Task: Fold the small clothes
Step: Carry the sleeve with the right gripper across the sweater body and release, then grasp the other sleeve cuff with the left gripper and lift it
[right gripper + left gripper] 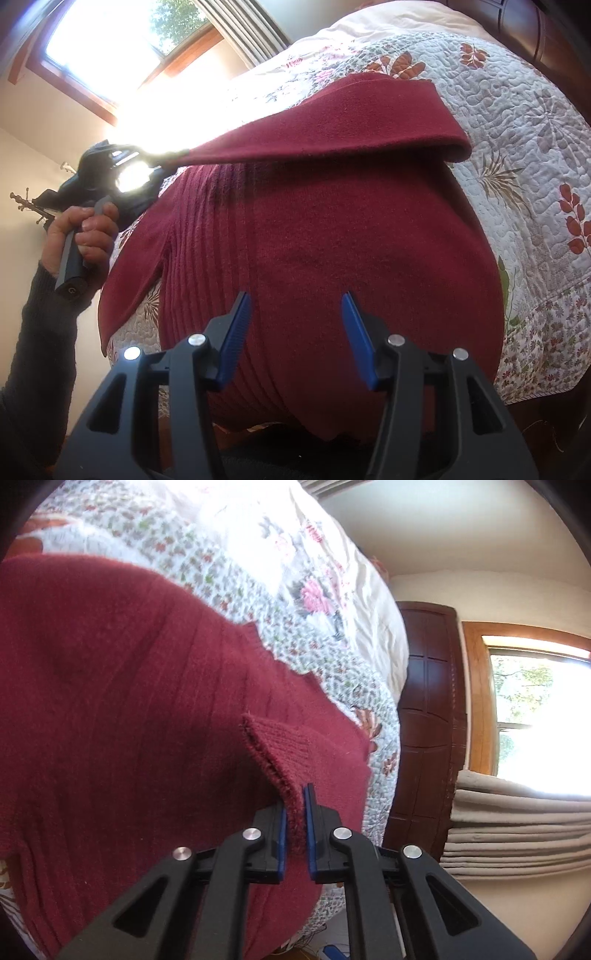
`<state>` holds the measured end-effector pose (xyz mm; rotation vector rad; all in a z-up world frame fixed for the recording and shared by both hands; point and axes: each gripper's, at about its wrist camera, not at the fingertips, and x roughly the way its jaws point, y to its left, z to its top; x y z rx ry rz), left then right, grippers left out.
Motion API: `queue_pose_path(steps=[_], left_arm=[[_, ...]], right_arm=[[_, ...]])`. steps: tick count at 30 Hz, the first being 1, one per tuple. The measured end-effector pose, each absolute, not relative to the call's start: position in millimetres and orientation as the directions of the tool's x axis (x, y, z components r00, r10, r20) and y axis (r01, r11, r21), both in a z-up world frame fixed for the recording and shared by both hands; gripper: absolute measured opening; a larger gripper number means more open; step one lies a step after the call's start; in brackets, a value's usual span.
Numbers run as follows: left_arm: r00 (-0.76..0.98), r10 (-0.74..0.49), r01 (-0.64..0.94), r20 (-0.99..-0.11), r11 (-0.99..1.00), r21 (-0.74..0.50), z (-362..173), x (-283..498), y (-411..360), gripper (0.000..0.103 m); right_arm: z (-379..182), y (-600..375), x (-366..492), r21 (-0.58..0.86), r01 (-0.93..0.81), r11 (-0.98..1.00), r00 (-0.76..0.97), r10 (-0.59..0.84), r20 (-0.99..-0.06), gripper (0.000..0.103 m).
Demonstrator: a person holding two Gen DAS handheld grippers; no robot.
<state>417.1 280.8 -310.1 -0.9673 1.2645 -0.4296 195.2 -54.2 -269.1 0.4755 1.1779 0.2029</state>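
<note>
Maroon knit sweater (332, 229) lies spread on the quilted floral bed cover (517, 147). Nearest, the right tool (297, 306) hovers over the sweater body with blue pads set wide, gripping nothing. The left tool (294, 805) is clamped narrow on the ribbed sleeve cuff (277, 749). Farther left, the sleeve (332, 122) stretches taut across the body. A window (110, 40) lies beyond.

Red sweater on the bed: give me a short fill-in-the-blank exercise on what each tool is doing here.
1. The left tool is shut on the sweater's ____.
2. The right tool hovers over the red sweater with its jaws ____.
3. The sweater lies on a quilt printed with ____.

Missing words: sleeve cuff; open; flowers and leaves
</note>
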Motion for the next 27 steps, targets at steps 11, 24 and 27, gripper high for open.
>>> queue_pose_path(steps=[11,24,27], left_arm=[[0.408,-0.674,-0.195,-0.616,0.595,-0.78,-271.5,405.4,364.4,0.008],[0.329,-0.629,-0.348,-0.704,0.613,-0.71,-369.0,384.3,383.3,0.008],[0.385,-0.561,-0.362,-0.733,0.639,-0.679,-348.0,373.4,391.9,0.01]], right_arm=[[-271.2,-54.4,195.8,0.469,0.092,0.878,0.378,0.405,-0.832,0.053],[-270.3,-50.9,199.1,0.457,0.08,0.886,0.364,0.401,-0.841,0.053],[-264.1,-51.8,200.8,0.456,0.07,0.887,0.379,0.4,-0.835,0.053]])
